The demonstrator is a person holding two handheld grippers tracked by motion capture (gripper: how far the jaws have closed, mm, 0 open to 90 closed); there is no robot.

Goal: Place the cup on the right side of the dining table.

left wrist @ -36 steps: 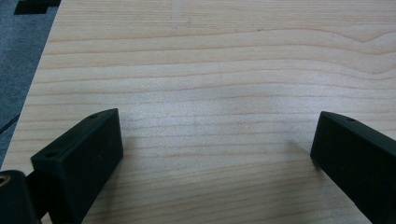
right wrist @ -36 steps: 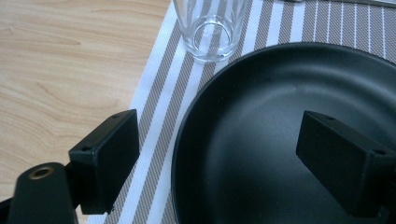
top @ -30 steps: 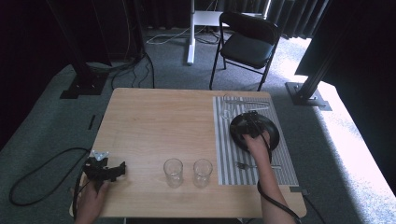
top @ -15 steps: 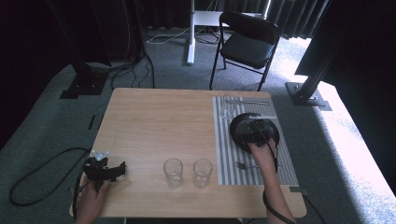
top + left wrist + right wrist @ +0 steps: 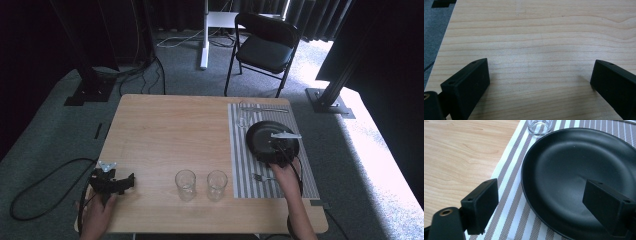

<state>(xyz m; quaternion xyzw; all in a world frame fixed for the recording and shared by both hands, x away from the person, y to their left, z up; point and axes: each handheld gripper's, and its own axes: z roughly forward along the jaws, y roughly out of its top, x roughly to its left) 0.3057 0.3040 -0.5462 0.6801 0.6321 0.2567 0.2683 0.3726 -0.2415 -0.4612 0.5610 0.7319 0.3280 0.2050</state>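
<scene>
At right of the high view, the right gripper [image 5: 274, 150], jaws apart, straddles the near rim of the plate [image 5: 260, 135] on the mat [image 5: 240, 165], apparently mid-approach; next it likely needs to close squarely.

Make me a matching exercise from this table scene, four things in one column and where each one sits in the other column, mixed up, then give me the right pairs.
Things
1. black plate
2. two empty glasses
3. left gripper
4. fork

Places
A. over bare wood at the table's near left corner, jaws open
B. on the striped placemat, near edge, beside the person's right hand
C. side by side on bare wood near the table's front edge
D. on the striped placemat, with the right gripper open over its rim

Pairs: 1-D, 2-C, 3-A, 4-B
</scene>
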